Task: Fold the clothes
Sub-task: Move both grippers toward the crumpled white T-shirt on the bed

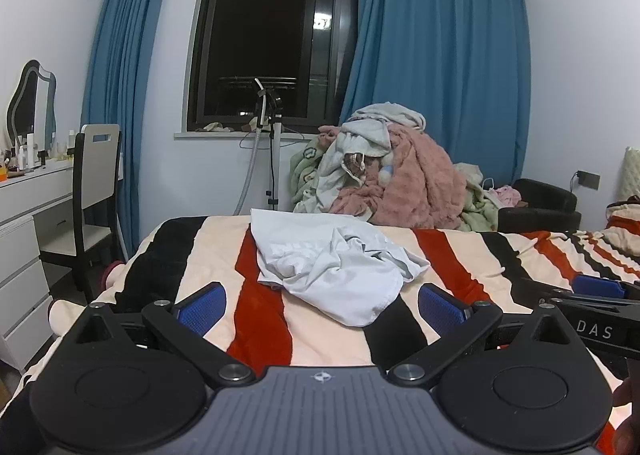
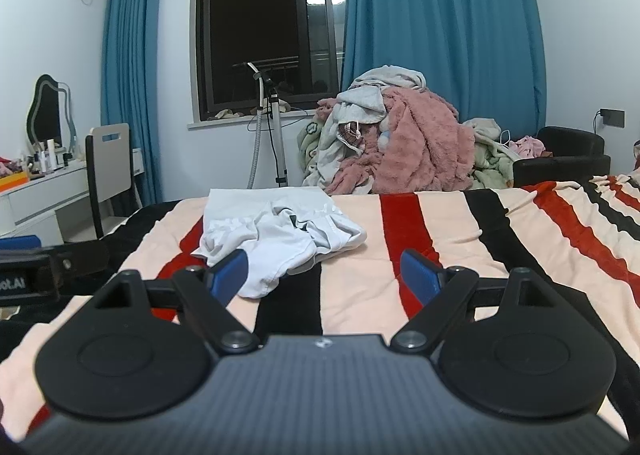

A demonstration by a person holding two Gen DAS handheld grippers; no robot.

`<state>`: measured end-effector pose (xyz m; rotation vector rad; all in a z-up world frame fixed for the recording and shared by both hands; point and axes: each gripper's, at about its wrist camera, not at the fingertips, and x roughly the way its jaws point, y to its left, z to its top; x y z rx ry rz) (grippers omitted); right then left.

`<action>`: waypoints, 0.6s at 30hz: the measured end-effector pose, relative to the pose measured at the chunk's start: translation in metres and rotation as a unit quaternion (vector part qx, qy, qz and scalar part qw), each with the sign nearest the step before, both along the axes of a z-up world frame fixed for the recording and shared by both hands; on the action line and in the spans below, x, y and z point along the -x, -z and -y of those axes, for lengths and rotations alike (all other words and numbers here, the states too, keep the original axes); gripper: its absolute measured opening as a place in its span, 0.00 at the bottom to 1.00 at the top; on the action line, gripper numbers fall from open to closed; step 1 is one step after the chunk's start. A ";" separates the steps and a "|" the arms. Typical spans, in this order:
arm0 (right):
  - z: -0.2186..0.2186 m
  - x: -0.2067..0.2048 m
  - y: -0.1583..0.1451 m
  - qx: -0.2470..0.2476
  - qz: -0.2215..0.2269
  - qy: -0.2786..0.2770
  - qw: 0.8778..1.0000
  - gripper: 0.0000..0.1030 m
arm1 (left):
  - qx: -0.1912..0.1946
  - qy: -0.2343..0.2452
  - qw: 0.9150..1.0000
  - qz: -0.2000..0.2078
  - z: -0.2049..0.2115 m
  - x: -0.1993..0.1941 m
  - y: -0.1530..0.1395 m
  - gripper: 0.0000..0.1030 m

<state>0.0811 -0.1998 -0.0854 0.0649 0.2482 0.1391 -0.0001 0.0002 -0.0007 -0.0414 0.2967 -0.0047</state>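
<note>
- Left gripper (image 1: 322, 305): jaws spread wide, blue pads (image 1: 202, 309) holding nothing; it hovers low over the striped blanket (image 1: 208, 255).
- Pale garment (image 1: 332, 267): lies crumpled on the blanket straight ahead of the left gripper, its near edge between the open fingers but apart from both pads.
- Right gripper (image 2: 324, 275): jaws likewise wide apart and empty; the garment (image 2: 276, 235) sits ahead and to its left, with the left pad (image 2: 230, 275) overlapping the cloth's near edge in view; contact cannot be told.
- Heap of clothes (image 1: 384, 171): pink, grey and green pieces piled beyond the far edge of the bed, ahead and slightly right of both tools.
- Chair (image 1: 96, 191) and blue curtains (image 1: 440, 55): far background.
</note>
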 end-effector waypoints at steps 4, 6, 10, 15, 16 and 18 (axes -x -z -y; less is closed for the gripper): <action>-0.001 0.000 0.000 0.000 -0.001 0.003 1.000 0.82 | -0.004 0.000 1.000 0.003 -0.002 0.001 0.006 1.00; 0.002 -0.002 0.003 0.000 -0.001 0.005 1.000 0.82 | -0.006 0.000 1.000 0.005 -0.003 0.002 0.009 1.00; -0.003 -0.002 0.003 0.009 -0.002 0.010 1.000 0.82 | -0.008 0.000 1.000 0.007 -0.005 0.001 0.018 1.00; -0.003 -0.003 0.005 0.011 -0.005 0.011 1.000 0.82 | -0.004 -0.002 1.000 0.003 -0.003 -0.004 0.020 1.00; -0.002 -0.003 0.005 0.011 -0.005 0.012 1.000 0.82 | -0.004 -0.003 1.000 0.002 -0.004 -0.005 0.021 1.00; -0.002 -0.003 0.005 0.011 -0.008 0.013 1.000 0.82 | -0.002 -0.004 1.000 -0.002 -0.003 -0.005 0.023 1.00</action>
